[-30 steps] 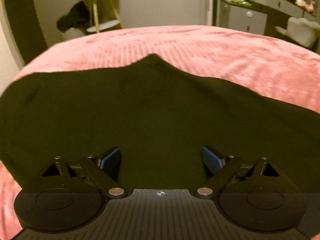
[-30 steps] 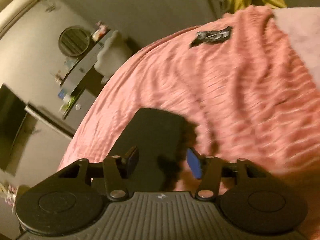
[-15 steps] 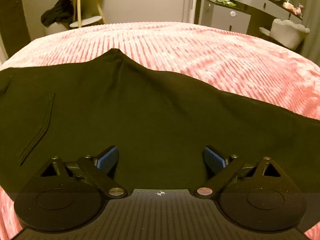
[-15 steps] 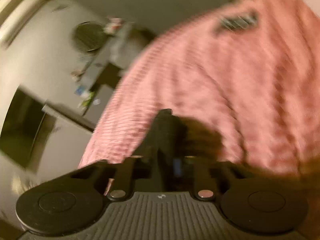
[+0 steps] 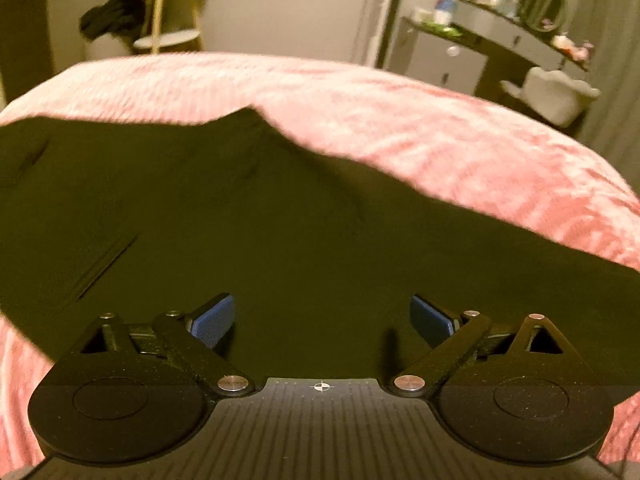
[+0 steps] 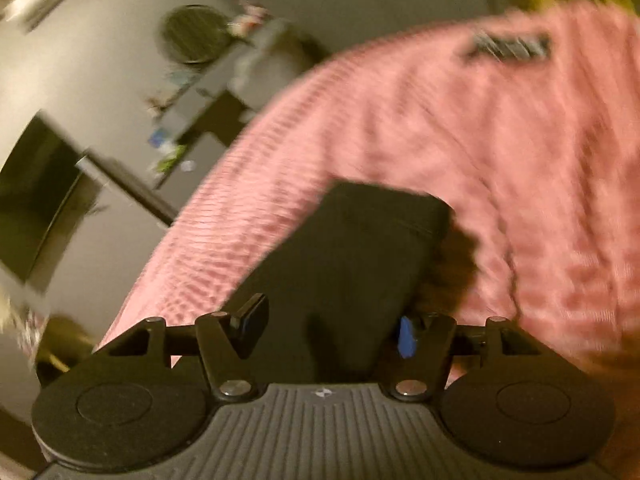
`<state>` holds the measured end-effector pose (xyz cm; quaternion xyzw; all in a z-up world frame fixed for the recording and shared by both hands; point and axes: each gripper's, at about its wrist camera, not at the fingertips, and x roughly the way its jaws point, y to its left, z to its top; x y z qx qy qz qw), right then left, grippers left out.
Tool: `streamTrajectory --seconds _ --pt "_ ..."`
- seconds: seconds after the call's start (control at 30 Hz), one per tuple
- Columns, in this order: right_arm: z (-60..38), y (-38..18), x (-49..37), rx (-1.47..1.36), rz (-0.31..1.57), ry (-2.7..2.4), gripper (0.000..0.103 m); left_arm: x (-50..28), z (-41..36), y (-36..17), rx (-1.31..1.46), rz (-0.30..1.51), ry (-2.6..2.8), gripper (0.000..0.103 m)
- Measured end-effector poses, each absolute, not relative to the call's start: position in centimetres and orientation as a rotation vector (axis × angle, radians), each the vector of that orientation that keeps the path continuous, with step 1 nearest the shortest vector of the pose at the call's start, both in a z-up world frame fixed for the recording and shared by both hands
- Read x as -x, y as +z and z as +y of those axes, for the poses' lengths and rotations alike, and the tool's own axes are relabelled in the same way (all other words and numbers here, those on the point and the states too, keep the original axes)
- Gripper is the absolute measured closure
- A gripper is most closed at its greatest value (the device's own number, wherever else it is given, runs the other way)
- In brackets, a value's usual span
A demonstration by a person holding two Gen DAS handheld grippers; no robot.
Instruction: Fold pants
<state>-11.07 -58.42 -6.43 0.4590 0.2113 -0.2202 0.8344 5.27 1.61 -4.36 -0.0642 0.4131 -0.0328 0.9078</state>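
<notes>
Dark pants (image 5: 280, 220) lie spread flat on a pink ribbed bedcover (image 5: 440, 140), a pocket seam showing at the left. My left gripper (image 5: 320, 308) hovers over the near part of the cloth, open wide, with nothing pinched between its blue pads. In the right wrist view one pant leg (image 6: 360, 248) runs away from me to a squared hem. My right gripper (image 6: 332, 320) is over the near end of that leg, its jaws opening. The cloth lies between and below the fingers, and the pads do not press on it.
A small dark patterned item (image 6: 508, 46) lies far off on the bedcover (image 6: 500, 152). Past the bed stand a dresser with a round mirror (image 5: 480, 48), a white chair (image 5: 552, 96) and a side table with dark clothes (image 5: 160, 12). A dark screen (image 6: 36, 196) is at the left.
My right gripper closed on the pant leg half a second ago and now stands apart again. The left gripper has drawn back slightly over the pants, and its jaws stayed wide.
</notes>
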Motion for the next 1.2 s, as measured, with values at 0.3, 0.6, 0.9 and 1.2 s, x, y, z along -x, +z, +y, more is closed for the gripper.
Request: streamTrajectory --seconds 0.3,0.6,0.9,1.2 --pt "-59.0 -5.9 11.9 -1.087 0.370 -0.515 0.093 -6.0 3.2 -6.1 0.170 0.891 0.129 0.003" --pt "-55.8 -0.2 11.8 -0.960 0.322 -0.497 0.098 -6.1 2.2 -6.5 0.099 0.906 0.114 0.002" --pt "-42.5 7.7 8.8 -0.660 0.298 -0.217 0.097 -5.3 3.3 -6.2 0.160 0.892 0.075 0.002" --pt "-30.1 1.9 6.5 -0.630 0.608 0.123 0.030 -4.6 4.0 -5.6 0.226 0.873 0.018 0.002"
